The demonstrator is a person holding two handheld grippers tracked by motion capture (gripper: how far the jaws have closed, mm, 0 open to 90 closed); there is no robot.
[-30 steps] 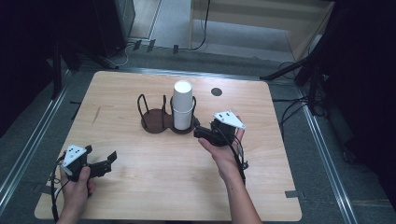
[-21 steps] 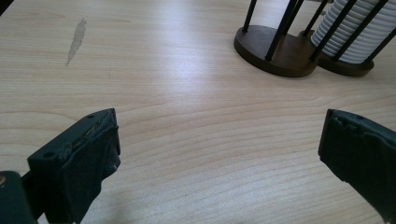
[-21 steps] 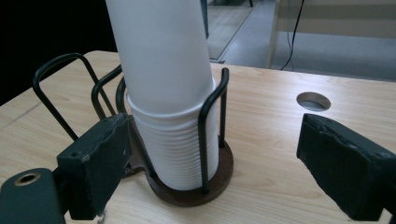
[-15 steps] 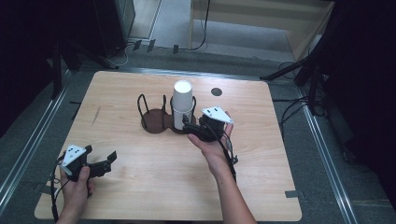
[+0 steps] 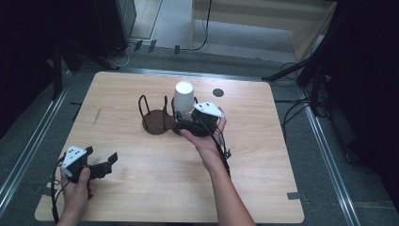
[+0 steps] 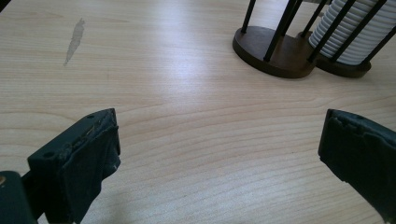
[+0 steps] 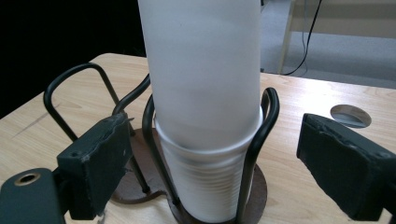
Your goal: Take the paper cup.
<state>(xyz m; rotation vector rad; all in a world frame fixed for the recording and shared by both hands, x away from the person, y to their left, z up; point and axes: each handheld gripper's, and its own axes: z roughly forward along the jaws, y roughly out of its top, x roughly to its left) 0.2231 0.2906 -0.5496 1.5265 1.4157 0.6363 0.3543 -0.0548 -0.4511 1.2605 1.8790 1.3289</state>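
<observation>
Tabletop (image 5: 141, 197), two-ring wire cup holder (image 5: 155, 117) mid-rear; front half bare.
Right gripper (image 5: 181, 123) gaping, straddling cup stack (image 5: 183, 96), wire loops between; left gripper (image 5: 106, 165) gaping, empty, front-left edge.

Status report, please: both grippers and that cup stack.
Right gripper open, jaws either side of cup stack. Stack upright in wire holder. Left gripper open, idle near table corner. Nothing blocking.

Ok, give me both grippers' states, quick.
Left gripper: open, holding nothing, over bare table.
Right gripper: open, jaws either side of the cup stack, not gripping.
</observation>
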